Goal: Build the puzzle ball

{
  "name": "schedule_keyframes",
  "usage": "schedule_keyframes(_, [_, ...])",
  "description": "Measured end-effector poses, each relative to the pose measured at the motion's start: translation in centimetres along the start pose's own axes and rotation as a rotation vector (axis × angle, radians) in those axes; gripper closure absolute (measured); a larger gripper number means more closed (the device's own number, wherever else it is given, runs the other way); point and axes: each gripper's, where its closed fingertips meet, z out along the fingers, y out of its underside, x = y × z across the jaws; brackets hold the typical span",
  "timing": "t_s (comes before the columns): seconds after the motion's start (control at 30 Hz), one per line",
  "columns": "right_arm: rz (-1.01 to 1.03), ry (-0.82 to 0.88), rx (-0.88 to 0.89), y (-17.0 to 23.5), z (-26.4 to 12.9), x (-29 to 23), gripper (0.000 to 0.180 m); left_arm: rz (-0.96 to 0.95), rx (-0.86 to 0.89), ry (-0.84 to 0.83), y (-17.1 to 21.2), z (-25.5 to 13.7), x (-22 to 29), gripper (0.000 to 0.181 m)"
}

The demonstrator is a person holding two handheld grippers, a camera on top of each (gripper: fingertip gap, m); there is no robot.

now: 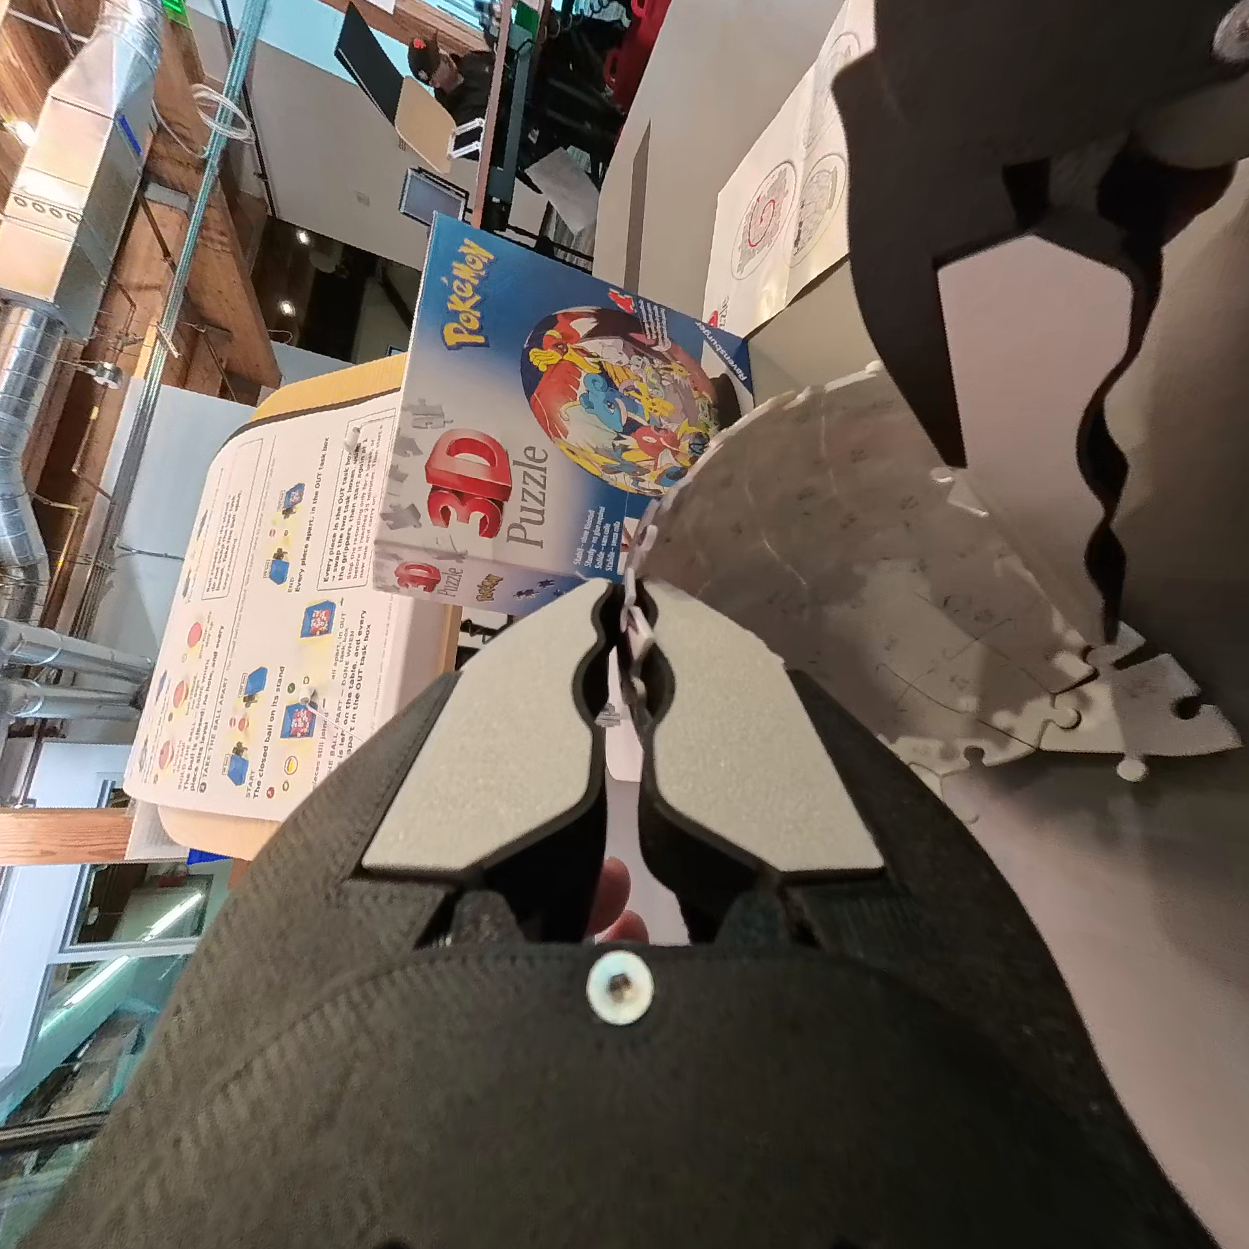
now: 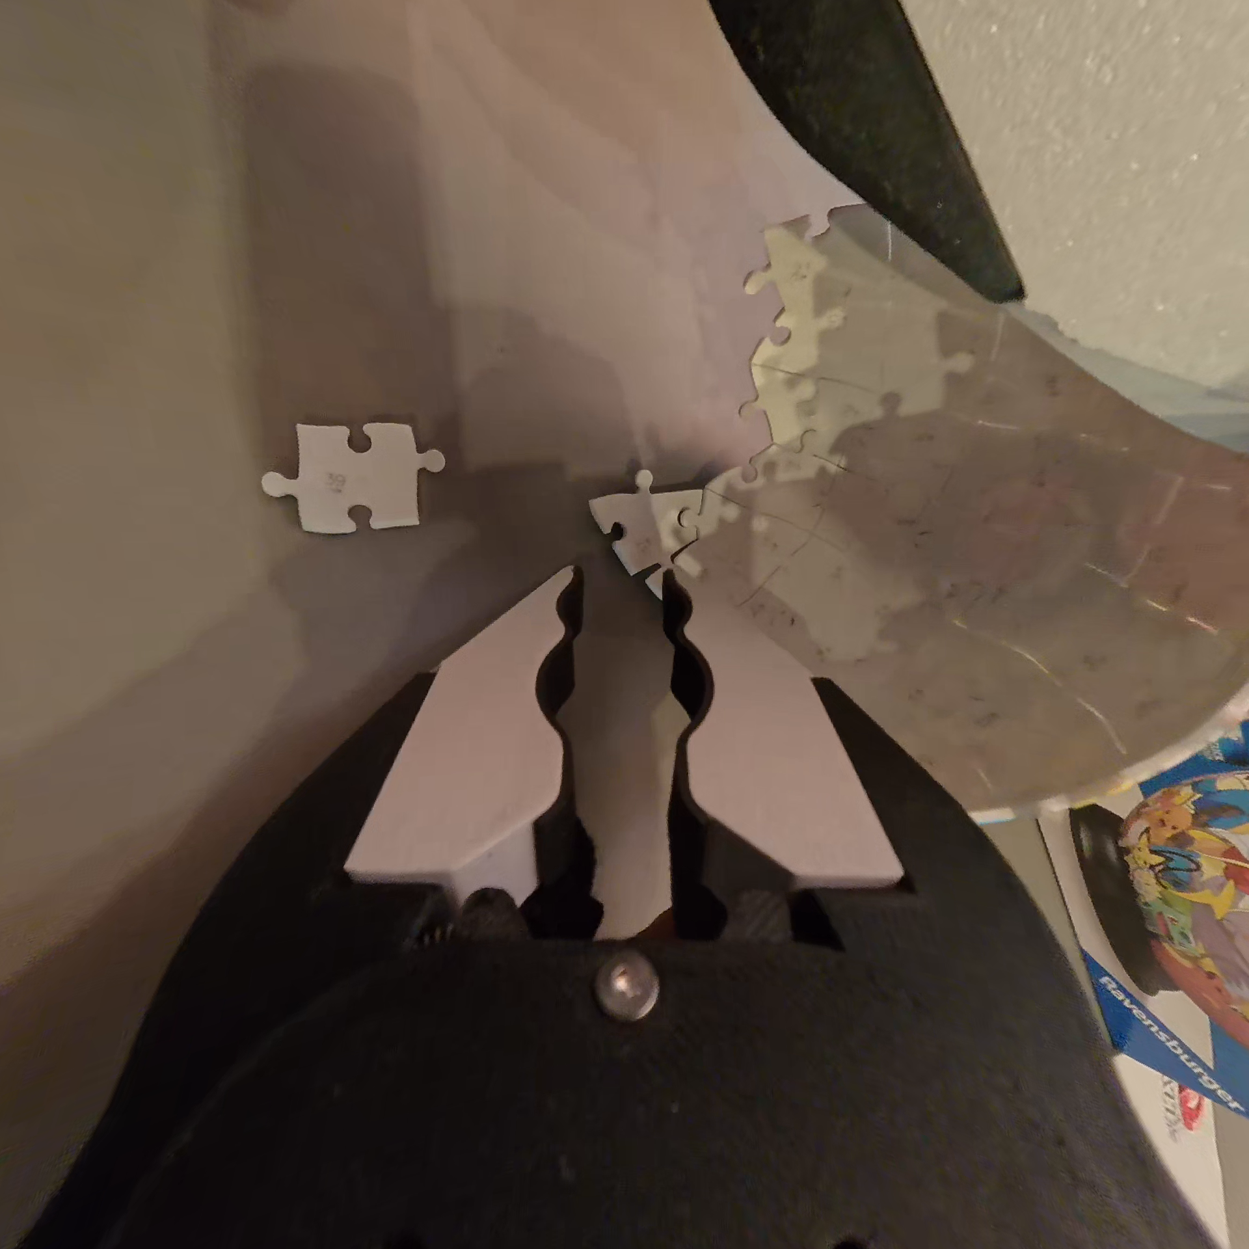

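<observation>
My left gripper (image 1: 625, 608) is pinched on the rim of the partly built puzzle ball (image 1: 845, 541), a curved shell of joined pieces seen from its plain grey inside. The shell arcs up and to the right from the grip, its free border jagged with tabs and notches, and faint marks sit on the backs of the pieces. In the right wrist view the same shell (image 2: 980, 507) curves in from the right, glossy and partly shadowed, and a small pointed end piece (image 2: 639, 530) sticks out at its lower left corner.

My right gripper (image 2: 618, 588) is spread a little with nothing between its fingers; its right fingertip sits just beside that end piece, though I cannot tell if they touch. From the left wrist view this gripper (image 1: 1034, 541) reaches down over the shell's far edge.

A single loose piece (image 2: 355, 476) lies grey side up on the pale counter (image 2: 169, 270), well apart from the shell.

The puzzle box (image 1: 527, 432) stands on the counter behind the shell; I cannot see inside it. A printed instruction sheet (image 1: 270, 608) lies beyond the box, and a paper with round diagrams (image 1: 777, 223) lies further back.
</observation>
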Motion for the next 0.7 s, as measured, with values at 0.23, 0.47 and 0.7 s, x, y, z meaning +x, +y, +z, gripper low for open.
schedule_keyframes(0.23, [0.024,-0.002,0.004,-0.11,0.14,-0.08,0.161,0.018,0.031,0.011,-0.13,0.13,0.01,0.177])
schedule_keyframes(0.47, [0.059,0.013,0.002,-0.15,0.25,0.1,0.161,0.03,0.064,0.02,-0.23,0.18,0.07,0.177])
schedule_keyframes(0.7, [0.077,0.042,-0.012,-0.2,0.51,0.35,0.164,0.024,0.088,0.013,-0.29,0.07,0.13,0.177])
